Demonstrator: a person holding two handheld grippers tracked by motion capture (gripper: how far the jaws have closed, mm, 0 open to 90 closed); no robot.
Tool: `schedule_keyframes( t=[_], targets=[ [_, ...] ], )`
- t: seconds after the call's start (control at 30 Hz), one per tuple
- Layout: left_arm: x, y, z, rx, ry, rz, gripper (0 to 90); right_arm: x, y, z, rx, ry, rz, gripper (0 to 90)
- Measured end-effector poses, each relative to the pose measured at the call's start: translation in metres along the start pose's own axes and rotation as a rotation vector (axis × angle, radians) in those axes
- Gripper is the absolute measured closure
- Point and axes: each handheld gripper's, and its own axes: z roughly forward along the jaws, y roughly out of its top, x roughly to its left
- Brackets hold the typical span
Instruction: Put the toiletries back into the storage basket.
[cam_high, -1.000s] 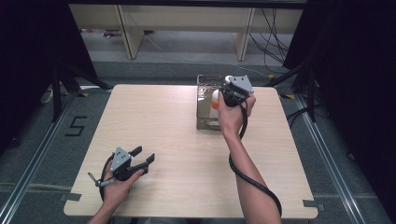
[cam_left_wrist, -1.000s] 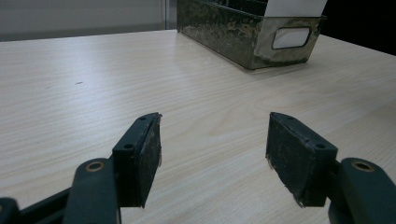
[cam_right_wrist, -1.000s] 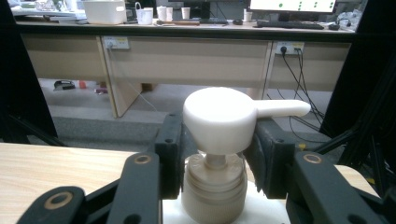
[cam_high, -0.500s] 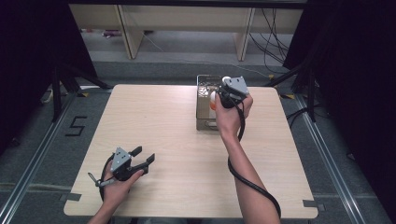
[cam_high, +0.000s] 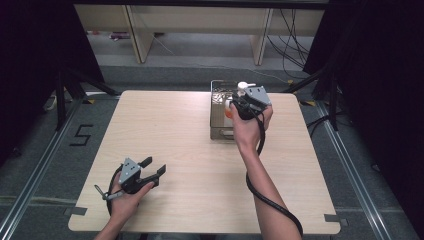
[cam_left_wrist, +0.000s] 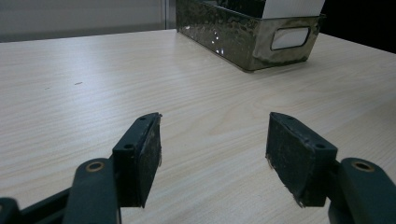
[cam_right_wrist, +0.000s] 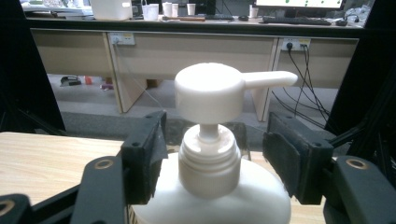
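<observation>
Upright pump bottle (cam_right_wrist: 210, 154) lifted, spout pointing right.

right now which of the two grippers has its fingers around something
The right gripper: its fingers flank the neck of the white pump bottle at the metal bin. The left gripper is open over bare table.

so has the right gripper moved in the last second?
Barely. The right gripper has crept slightly toward the far end of the metal bin, hanging over the pump bottle. The left gripper hasn't shifted.
</observation>
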Motion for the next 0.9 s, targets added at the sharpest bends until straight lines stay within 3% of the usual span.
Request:
schedule_keyframes(
  t=[0.17,0.27,0.3,0.4,0.43,0.53,0.6,0.63,0.83,0.9],
  targets=[
    [0.0,0.0,0.0,0.0,0.0,0.0,35.1,-0.002,-0.003,-0.005,0.005,0.006,-0.025,37.5],
    [0.0,0.0,0.0,-0.001,0.0,-0.001,35.1,-0.003,-0.006,-0.008,0.008,0.011,-0.007,37.1],
    [0.0,0.0,0.0,-0.001,0.0,0.0,35.1,-0.005,-0.007,-0.009,0.01,0.01,-0.03,37.0],
    [0.0,0.0,0.0,0.0,0.0,0.0,35.1,-0.006,-0.009,-0.015,0.024,0.012,-0.007,36.7],
    [0.0,0.0,0.0,0.001,0.0,0.001,35.2,-0.009,-0.01,-0.015,0.019,0.019,-0.037,36.5],
    [0.0,0.0,0.0,0.001,0.0,0.0,35.1,-0.012,-0.013,-0.02,0.032,0.015,-0.041,36.6],
    [0.0,0.0,0.0,0.0,0.0,0.0,35.1,-0.014,-0.015,-0.023,0.044,0.021,-0.021,36.6],
    [0.0,0.0,0.0,0.0,0.0,0.0,35.1,-0.017,-0.017,-0.025,0.041,0.018,-0.039,36.6],
    [0.0,0.0,0.0,0.001,0.0,0.0,35.1,-0.025,-0.026,-0.033,0.059,0.046,-0.012,37.5],
    [0.0,0.0,0.0,0.001,0.001,0.0,35.2,-0.028,-0.029,-0.037,0.062,0.051,-0.025,37.8]
  ],
)
